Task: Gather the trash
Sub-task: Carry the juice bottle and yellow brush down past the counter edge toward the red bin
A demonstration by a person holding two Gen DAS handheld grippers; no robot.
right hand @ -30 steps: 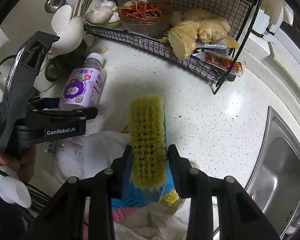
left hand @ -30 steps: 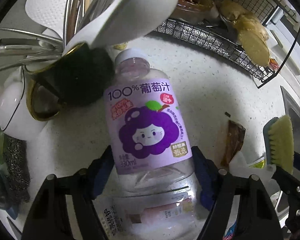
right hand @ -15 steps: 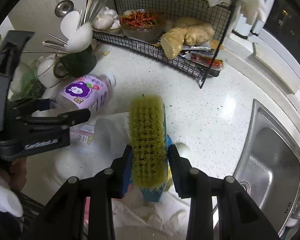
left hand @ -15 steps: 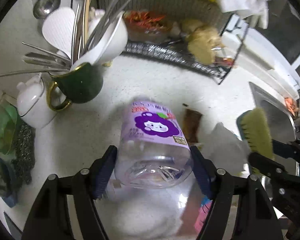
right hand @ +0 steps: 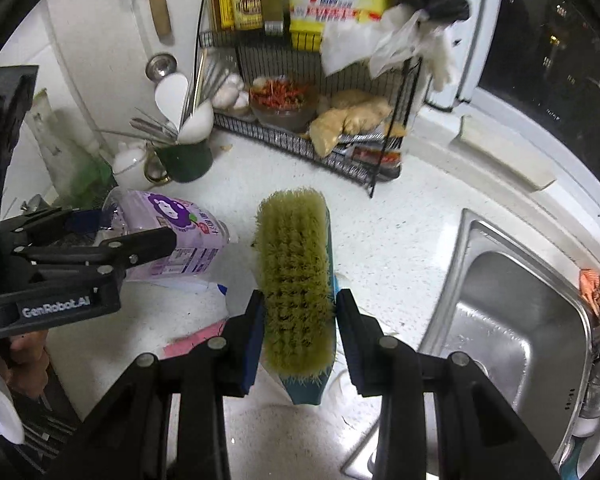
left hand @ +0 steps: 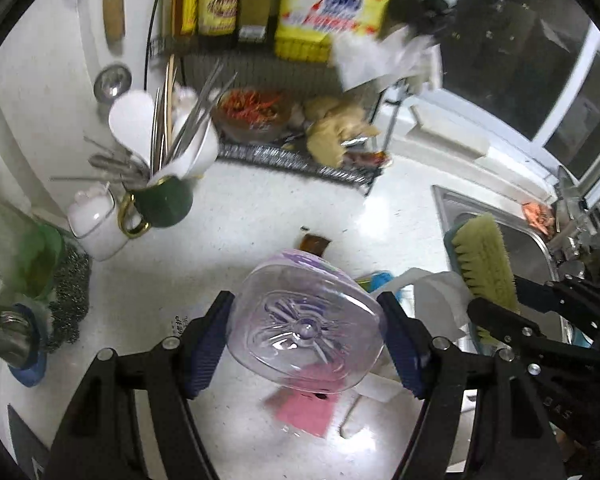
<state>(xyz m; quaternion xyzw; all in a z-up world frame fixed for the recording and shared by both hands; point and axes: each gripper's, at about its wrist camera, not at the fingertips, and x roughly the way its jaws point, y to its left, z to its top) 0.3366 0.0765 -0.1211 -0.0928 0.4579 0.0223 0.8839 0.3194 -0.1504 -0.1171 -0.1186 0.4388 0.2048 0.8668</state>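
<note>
My left gripper (left hand: 306,336) is shut on an empty clear juice bottle (left hand: 304,320) with a purple grape label. The bottle is off the counter, its base turned toward the camera. The right wrist view shows the same bottle (right hand: 172,232) lying sideways in that gripper (right hand: 132,228) at the left. My right gripper (right hand: 298,336) is shut on a scrub brush (right hand: 294,276) with yellow-green bristles and a teal back, held above the counter. On the white counter below lie a pink paper (left hand: 304,408), white crumpled wrapping (left hand: 432,292) and a brown wrapper (left hand: 314,242).
A black wire rack (right hand: 300,140) with ginger, chillies and garlic stands at the back. A green mug (left hand: 164,204) full of utensils and a white teapot (left hand: 96,224) sit at the left, with steel wool (left hand: 72,292) nearby. A steel sink (right hand: 500,320) lies to the right.
Both grippers have risen away from the counter. The bottle came up off the counter and tipped, so its base now faces the left camera. The brush stayed gripped.
</note>
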